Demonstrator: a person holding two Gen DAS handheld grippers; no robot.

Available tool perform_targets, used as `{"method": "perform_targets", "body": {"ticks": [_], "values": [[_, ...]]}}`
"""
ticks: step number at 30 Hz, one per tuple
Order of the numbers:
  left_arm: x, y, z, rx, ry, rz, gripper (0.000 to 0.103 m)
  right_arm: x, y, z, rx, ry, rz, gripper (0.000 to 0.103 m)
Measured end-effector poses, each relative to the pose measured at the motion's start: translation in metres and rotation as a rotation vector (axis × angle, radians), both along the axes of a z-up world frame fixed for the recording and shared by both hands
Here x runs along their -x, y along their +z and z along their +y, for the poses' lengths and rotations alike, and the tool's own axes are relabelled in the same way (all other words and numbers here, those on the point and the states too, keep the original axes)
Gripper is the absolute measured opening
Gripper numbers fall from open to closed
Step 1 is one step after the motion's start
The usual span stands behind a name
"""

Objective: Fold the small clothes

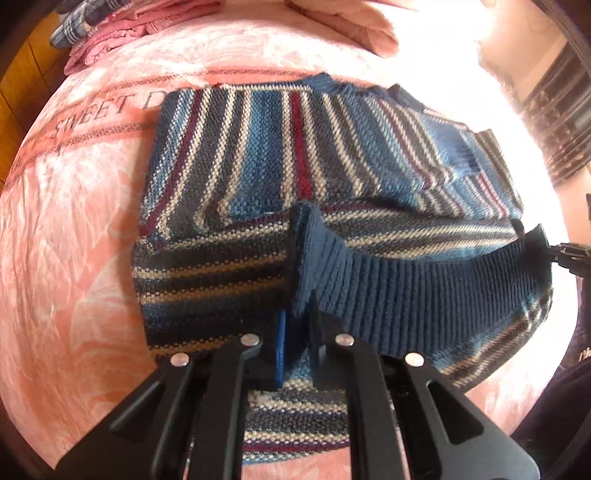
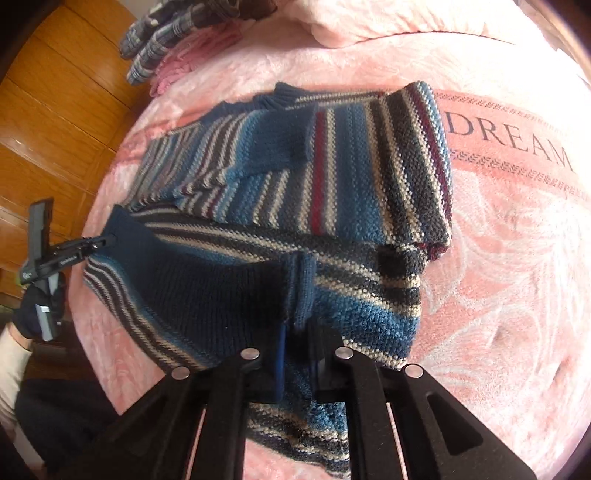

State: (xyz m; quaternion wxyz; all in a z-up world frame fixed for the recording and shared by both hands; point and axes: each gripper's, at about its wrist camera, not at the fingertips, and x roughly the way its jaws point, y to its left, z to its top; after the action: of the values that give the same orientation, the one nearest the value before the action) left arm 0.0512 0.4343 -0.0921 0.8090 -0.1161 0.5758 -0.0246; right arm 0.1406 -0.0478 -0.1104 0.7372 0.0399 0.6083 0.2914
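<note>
Both grippers reach forward low over a bed covered by a pink blanket point(image 1: 74, 229), each pinching the navy ribbed hem point(image 1: 424, 288) of a striped knit sweater point(image 1: 280, 147). The left gripper point(image 1: 297, 295) has its jaws pressed together on a bunched fold of the hem, the knit rising straight out from between the fingertips. In the right wrist view the left gripper point(image 2: 107, 242) comes in from the bed's left edge, held by a dark-gloved hand point(image 2: 38, 314) with a pale sleeve behind it, its tips nipping one corner of the hem.

The right gripper point(image 2: 297, 291) likewise has its jaws closed on a fold of hem, and in the left wrist view the right gripper point(image 1: 546, 245) shows at the far right, clamped on the hem's other corner. The hem is stretched between the two grippers and lifted off the blanket, while the lower part of the sweater hangs under it and lies across the front of each view.

The sweater's body lies flat on the middle of the bed, beyond the jaws, with its long axis running away from the cameras towards the neckline point(image 2: 280, 96) at the far end. Its stripes on the body run along that axis; on the raised lower part they run crosswise. A sleeve with a navy cuff point(image 2: 295, 147) lies folded over the body. The blanket bears printed lettering point(image 2: 509, 144) near the sweater's far end. At the bed's far corner sits a pile of pink clothes point(image 1: 110, 33) with a plaid garment point(image 2: 166, 37) on it.
</note>
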Motion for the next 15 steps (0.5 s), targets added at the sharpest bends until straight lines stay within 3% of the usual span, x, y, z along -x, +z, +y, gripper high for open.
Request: {"method": "perform_targets", "body": {"ticks": [7,11,15], "values": [[0.018,0.056,0.003,0.072,0.045,-0.189,0.007,0.001,0.057,-0.024,-0.142,-0.063,-0.087,0.009],[0.002,0.086,0.015,0.08,0.109,-0.283,0.007,-0.022,0.082,-0.015,-0.154,-0.093,-0.145,0.009],[-0.03,0.096,0.026,0.052,0.136,-0.327,0.007,-0.063,0.093,-0.007,-0.163,-0.129,-0.162,0.009]]}}
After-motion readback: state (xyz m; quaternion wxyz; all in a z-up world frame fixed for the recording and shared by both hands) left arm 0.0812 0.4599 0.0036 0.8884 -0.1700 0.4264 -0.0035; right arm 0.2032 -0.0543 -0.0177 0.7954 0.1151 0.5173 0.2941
